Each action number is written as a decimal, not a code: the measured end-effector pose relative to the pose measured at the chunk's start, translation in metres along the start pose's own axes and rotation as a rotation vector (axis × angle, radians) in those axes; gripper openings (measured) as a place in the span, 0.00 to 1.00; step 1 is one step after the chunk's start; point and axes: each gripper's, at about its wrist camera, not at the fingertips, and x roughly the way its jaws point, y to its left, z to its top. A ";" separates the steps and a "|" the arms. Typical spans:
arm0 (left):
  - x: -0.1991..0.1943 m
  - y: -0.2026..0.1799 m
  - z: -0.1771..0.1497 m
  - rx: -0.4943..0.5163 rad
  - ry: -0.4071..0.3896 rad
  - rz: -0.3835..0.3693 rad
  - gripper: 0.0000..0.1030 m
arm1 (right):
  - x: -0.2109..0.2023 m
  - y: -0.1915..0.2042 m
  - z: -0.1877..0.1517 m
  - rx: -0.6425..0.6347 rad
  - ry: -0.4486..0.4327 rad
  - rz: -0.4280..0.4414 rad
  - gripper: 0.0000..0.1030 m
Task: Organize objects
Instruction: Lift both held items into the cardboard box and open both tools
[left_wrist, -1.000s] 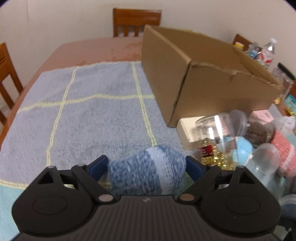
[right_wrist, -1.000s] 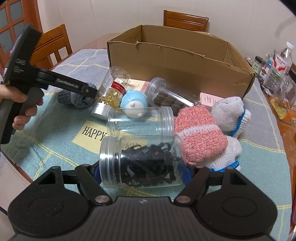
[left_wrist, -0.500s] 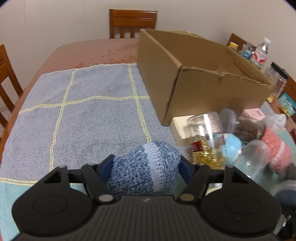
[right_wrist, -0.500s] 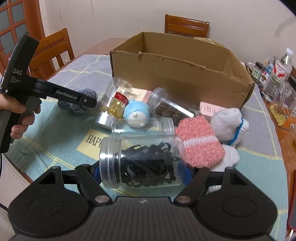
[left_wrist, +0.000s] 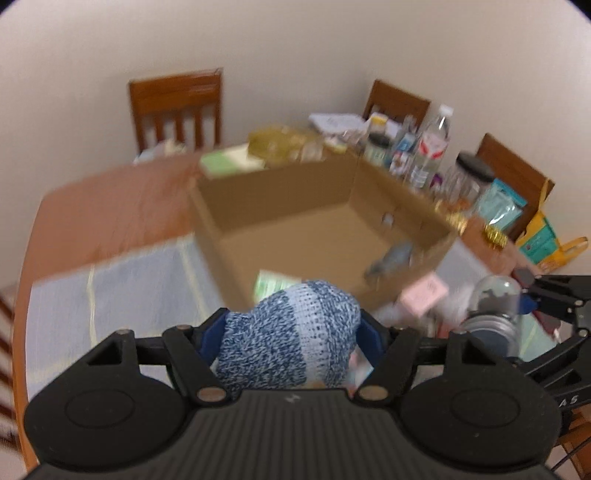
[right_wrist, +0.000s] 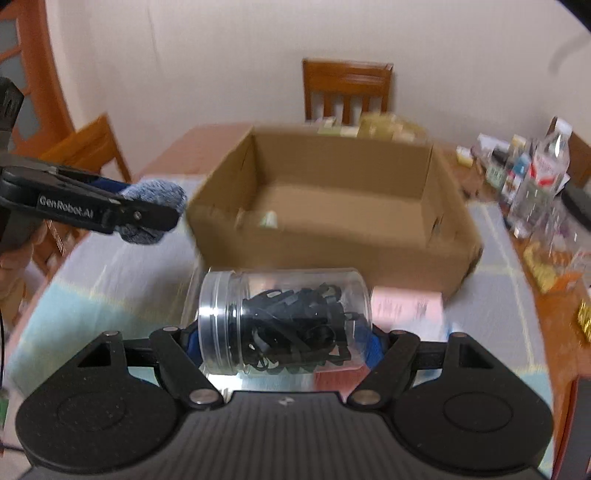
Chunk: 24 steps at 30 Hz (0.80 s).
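left gripper (left_wrist: 291, 332): fingers clamped on a rolled blue and white knitted sock (left_wrist: 288, 343); the sock fills the gap between the blue pads and is held in the air, above the near edge of the box. in the right wrist view the same gripper (right_wrist: 147, 218) shows at the left, level with the box's left corner, with the sock (right_wrist: 155, 195) bulging out beyond it.
right gripper (right_wrist: 284, 343): fingers clamped on a clear plastic jar with a clear screw lid, holding black bands (right_wrist: 284, 321); the jar lies sideways across the fingers, lid to the left, lifted off the surface and just short of the box's near wall.
open brown cardboard box (left_wrist: 325, 229): stands on the surface, top open; a grey-blue soft item (left_wrist: 393, 258) lies inside near the right wall, and a pale green packet (left_wrist: 273, 284) lies inside at the near wall. both are blurred.
pink card box (right_wrist: 406, 306): on the surface, just in front of the cardboard box, right of the jar.
surface (left_wrist: 110, 206): brown wood, partly under a pale blue towel with yellow lines (left_wrist: 129, 288).
far edge: bottles and jars (left_wrist: 424, 155) stand beyond the box; details blurred.
wooden chair (right_wrist: 347, 88): behind the surface, against the wall.
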 end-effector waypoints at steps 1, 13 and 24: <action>0.004 -0.001 0.013 0.019 -0.017 -0.010 0.69 | 0.003 -0.003 0.012 0.004 -0.015 -0.006 0.78; 0.089 0.001 0.107 0.061 -0.004 -0.059 0.76 | 0.075 -0.035 0.086 0.036 0.008 -0.115 0.91; 0.087 0.003 0.106 0.095 -0.012 -0.044 0.89 | 0.065 -0.043 0.073 0.067 0.001 -0.088 0.95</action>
